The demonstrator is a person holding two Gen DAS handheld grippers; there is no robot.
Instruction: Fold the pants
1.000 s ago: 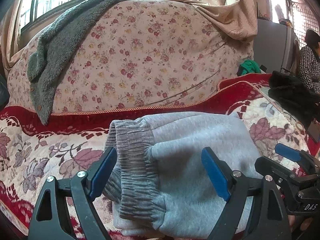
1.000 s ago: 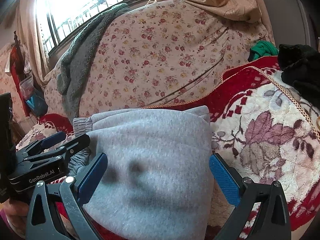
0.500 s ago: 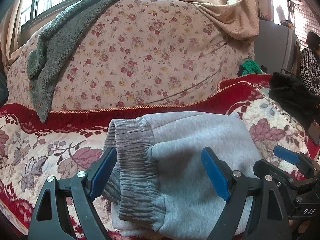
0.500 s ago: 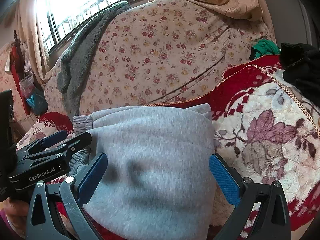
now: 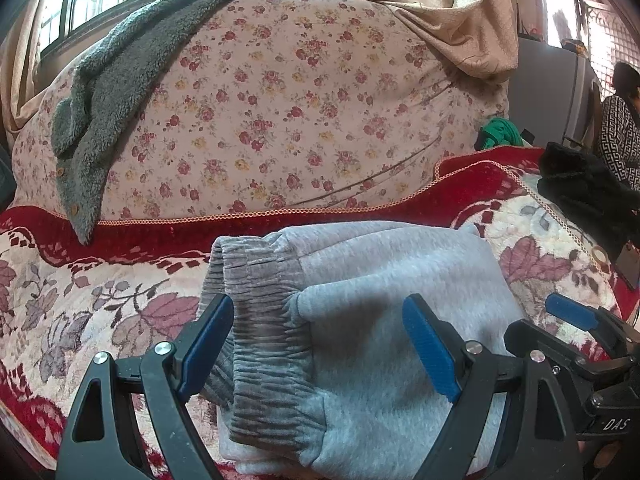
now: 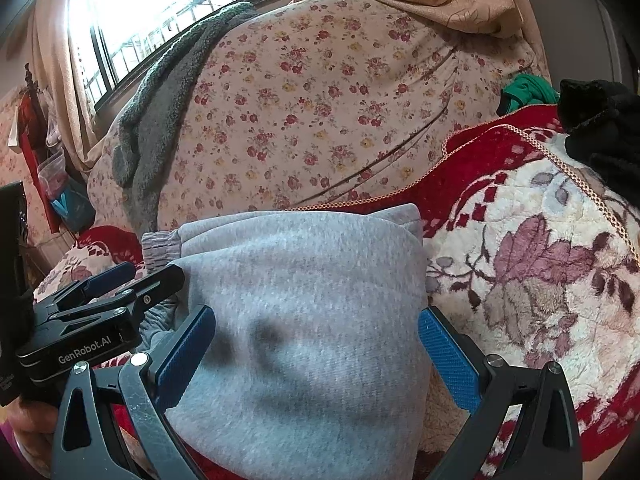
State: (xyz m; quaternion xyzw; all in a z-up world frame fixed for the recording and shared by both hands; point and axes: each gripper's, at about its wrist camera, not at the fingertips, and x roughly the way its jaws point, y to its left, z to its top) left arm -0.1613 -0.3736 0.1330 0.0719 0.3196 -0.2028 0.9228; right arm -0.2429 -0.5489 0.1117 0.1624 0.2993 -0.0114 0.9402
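Tools (image 5: pixel 318 350) flank pants (image 5: pixel 384 304) (folded)

Near end of folded pants (image 5: pixel 380 320) below both views' bottom edges

Folded grey pants (image 6: pixel 304 320) lie between the right gripper's (image 6: pixel 316 350) spread jaws; left gripper (image 6: pixel 100 292) sits just left.

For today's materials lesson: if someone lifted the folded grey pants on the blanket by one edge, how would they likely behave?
The grey pants would probably droop and unfold, since the thick fleece lies in soft, rounded layers. They look unlikely to slip, as the surface is fuzzy. The gathered elastic waistband may offer a bulkier place to grip.
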